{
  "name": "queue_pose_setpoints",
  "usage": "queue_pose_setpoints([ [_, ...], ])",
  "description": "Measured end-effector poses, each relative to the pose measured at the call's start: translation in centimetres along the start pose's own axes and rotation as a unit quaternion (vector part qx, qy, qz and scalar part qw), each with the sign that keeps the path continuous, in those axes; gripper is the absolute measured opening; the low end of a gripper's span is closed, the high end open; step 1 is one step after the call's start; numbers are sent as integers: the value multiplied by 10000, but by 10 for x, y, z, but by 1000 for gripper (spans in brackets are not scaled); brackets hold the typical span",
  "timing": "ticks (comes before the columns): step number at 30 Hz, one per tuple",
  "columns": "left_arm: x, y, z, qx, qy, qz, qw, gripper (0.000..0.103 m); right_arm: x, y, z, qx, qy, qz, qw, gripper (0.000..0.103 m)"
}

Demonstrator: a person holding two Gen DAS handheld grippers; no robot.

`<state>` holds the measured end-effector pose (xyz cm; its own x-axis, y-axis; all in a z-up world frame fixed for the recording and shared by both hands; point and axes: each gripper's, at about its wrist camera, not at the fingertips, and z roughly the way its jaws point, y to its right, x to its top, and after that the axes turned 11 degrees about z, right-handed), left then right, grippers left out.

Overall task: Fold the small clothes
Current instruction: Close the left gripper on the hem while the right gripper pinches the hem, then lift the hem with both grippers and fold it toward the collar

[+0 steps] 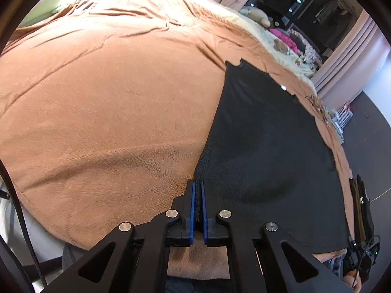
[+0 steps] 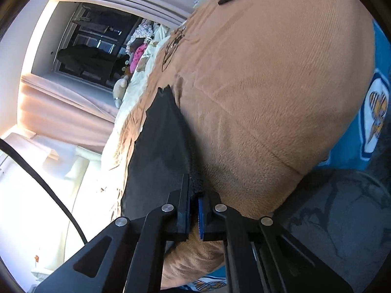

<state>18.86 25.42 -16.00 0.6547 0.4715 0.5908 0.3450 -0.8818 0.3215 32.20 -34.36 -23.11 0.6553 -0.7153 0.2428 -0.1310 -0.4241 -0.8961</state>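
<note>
A black knit garment (image 1: 264, 146) lies spread on a brown fleece blanket (image 1: 110, 97). My left gripper (image 1: 198, 185) is shut on the garment's near left corner, its blue pads pinching the fabric. In the right wrist view the same black garment (image 2: 158, 146) stretches away from me, lifted and taut. My right gripper (image 2: 194, 185) is shut on its other near corner, over the brown blanket (image 2: 268, 85). The garment's far edge rests on the blanket in both views.
The blanket covers a bed with stuffed toys and pink clothes (image 1: 283, 36) at its far end. Dark hangers (image 1: 361, 207) lie at the bed's right edge. A blue patterned cloth (image 2: 366, 127) lies right of the blanket. Curtains (image 2: 61, 112) and a dark floor lie beyond.
</note>
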Motion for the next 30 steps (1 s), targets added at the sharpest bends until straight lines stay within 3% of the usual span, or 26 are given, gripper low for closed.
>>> queue_pose_setpoints([
  [6,6,13,-35,-163,393,129,9990,4,-27,-52,-18,172,141,-525,9984,0],
  [12,5,14,-73,-393,669,25,9970,3,-39,-68,-54,519,257,-856,9946,0],
  [22,-30,0,-136,-642,1062,-38,9923,3,-70,-58,-109,798,275,-1516,9848,0],
  [30,-56,-6,-180,-796,1261,-32,9888,3,-63,-44,-133,894,300,-1484,9844,0],
])
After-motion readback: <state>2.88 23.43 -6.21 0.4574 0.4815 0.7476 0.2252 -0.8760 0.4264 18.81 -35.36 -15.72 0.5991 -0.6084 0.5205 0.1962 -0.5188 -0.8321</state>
